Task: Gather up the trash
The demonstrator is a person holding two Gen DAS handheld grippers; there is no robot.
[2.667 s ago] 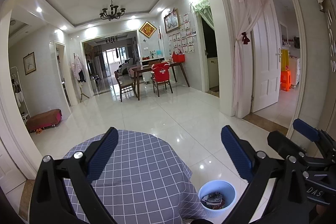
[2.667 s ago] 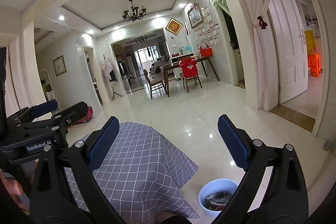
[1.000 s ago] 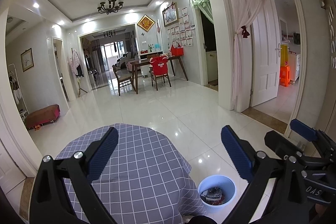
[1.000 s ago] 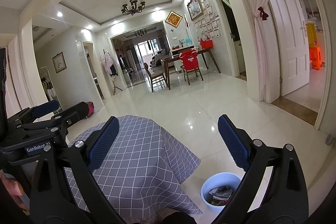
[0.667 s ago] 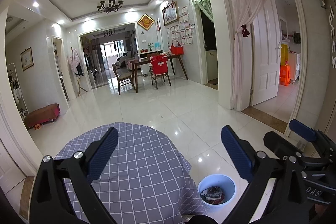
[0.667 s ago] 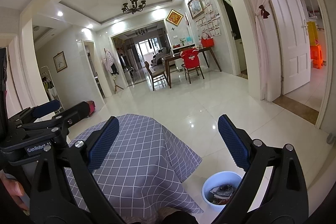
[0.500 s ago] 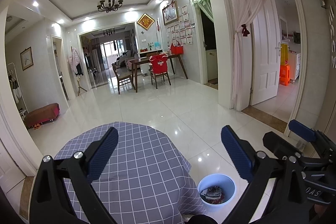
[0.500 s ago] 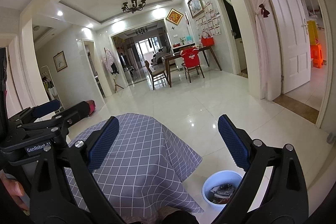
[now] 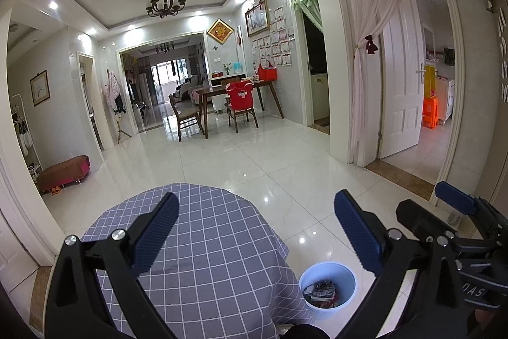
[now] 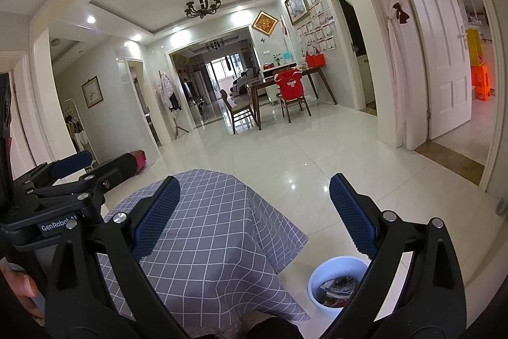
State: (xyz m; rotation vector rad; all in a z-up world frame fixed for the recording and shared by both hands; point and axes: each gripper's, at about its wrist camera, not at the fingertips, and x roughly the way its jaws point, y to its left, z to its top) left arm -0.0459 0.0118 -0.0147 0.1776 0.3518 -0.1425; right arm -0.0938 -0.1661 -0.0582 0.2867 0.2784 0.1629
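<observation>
Down on the floor, right of the table (image 9: 203, 243), sits the blue bin (image 9: 328, 270) with trash (image 9: 320, 291) inside. I hold my left gripper (image 9: 257, 231) and right gripper (image 10: 254, 215) up high, both wide open and empty, so nothing drops.

Checked table (image 9: 203, 243) filling 6 to 9 o'clock, top bare, bin (image 9: 328, 288) on the floor just beside its cloth at 5 o'clock, mouth open from above, right gripper (image 9: 454, 212) crowding 3 to 4 o'clock, tiled floor (image 9: 254, 154) clear toward 12 o'clock
</observation>
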